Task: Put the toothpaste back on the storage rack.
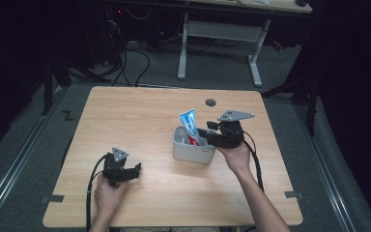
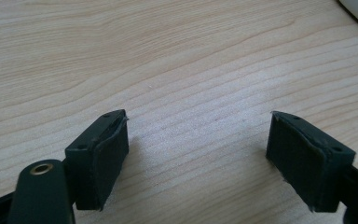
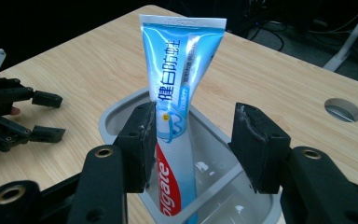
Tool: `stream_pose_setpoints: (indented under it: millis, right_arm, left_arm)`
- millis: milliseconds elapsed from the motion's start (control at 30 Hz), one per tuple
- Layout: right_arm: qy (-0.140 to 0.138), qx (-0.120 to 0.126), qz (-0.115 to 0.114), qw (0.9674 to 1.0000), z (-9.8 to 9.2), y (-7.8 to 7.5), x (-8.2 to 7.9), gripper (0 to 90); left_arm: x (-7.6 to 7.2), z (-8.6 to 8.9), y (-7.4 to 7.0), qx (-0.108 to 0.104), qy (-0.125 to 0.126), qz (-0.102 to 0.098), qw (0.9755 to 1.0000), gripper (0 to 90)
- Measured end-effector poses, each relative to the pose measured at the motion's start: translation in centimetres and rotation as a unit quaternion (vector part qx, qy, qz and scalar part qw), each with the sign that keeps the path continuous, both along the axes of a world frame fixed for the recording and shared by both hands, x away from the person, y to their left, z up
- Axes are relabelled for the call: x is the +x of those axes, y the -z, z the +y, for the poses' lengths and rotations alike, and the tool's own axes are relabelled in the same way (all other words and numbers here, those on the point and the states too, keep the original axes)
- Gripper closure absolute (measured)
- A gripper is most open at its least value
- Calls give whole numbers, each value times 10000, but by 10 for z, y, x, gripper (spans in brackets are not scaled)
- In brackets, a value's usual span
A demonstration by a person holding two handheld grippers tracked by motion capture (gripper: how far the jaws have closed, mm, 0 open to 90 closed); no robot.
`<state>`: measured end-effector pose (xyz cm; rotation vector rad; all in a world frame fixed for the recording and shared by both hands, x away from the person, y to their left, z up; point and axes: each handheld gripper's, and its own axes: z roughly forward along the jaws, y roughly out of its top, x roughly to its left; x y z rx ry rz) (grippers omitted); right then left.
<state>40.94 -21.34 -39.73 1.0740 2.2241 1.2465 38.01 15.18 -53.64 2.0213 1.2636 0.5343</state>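
The toothpaste tube [image 3: 179, 93] stands in the white plastic bin [image 3: 121, 112], crimped end up and cap end down, leaning toward the near-left wall. The right gripper [image 3: 193, 140] has its jaws apart around it — the left pad lies right against the tube's edge, though whether it actually touches I can't quite tell, while the right pad stands clear with a gap between. Nothing is pinched yet, so the tube is loose in the bin.

It should handle as a light, soft thing: the laminate skin is glossy and a bit slippery, and the body will dent under a hard squeeze. The flat upper half, just above the bin's rim, looks like the best hold — pads across the broad faces, pressure modest.

The left gripper [image 2: 196, 154] rests on the wooden table [image 2: 168, 60] well off to the side, jaws wide and empty.
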Motion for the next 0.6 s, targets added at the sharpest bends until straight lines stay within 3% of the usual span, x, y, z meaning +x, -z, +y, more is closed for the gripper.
stream_pose_setpoints:
  millis: [167, 300, 600]
  right_arm:
    - [61, 14, -18, 10000, -7, 1, -1, 503]
    - [140, -112, -46, 9998, -12, 1, -3, 503]
    - [323, -27, -77, 9994, -28, -2, -9, 505]
  left_arm:
    - [0, 0, 0, 0, -1, 0, 10000, 212]
    - [0, 0, 0, -1, -1, 0, 10000, 212]
    - [0, 0, 0, -6, -4, 0, 10000, 214]
